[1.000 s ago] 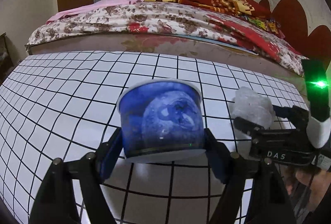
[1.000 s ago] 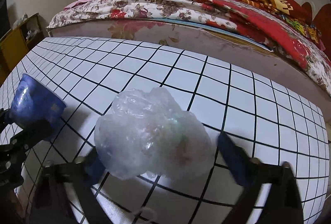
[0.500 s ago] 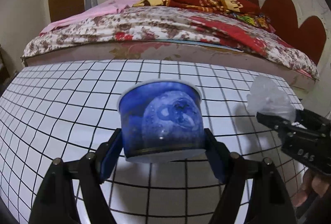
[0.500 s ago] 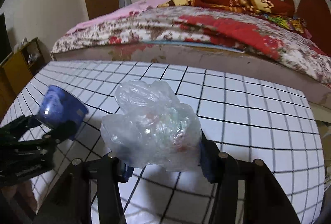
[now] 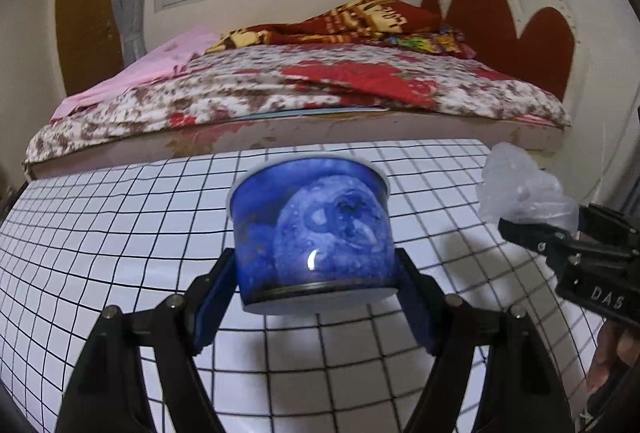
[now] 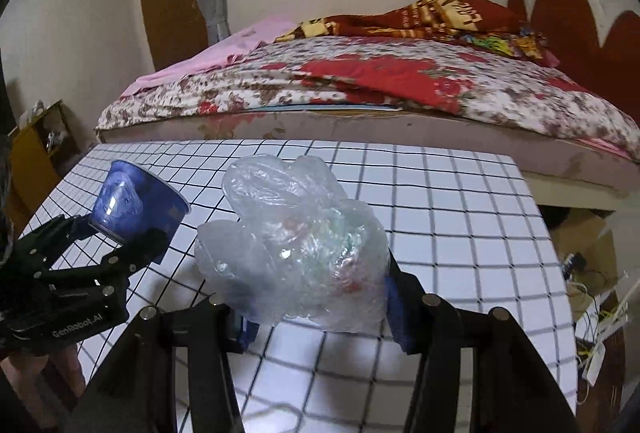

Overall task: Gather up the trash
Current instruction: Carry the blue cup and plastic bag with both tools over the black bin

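Lettering "GenRobot.AI" marks left gripper (image 6: 132, 233) clamping blue cup (image 6: 136, 203).

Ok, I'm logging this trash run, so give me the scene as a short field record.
left gripper: clamped on round blue plastic cup, held above the table
right gripper: closed on crumpled clear plastic bag, also lifted
surface: white table with black grid lines
background: bed with floral cover
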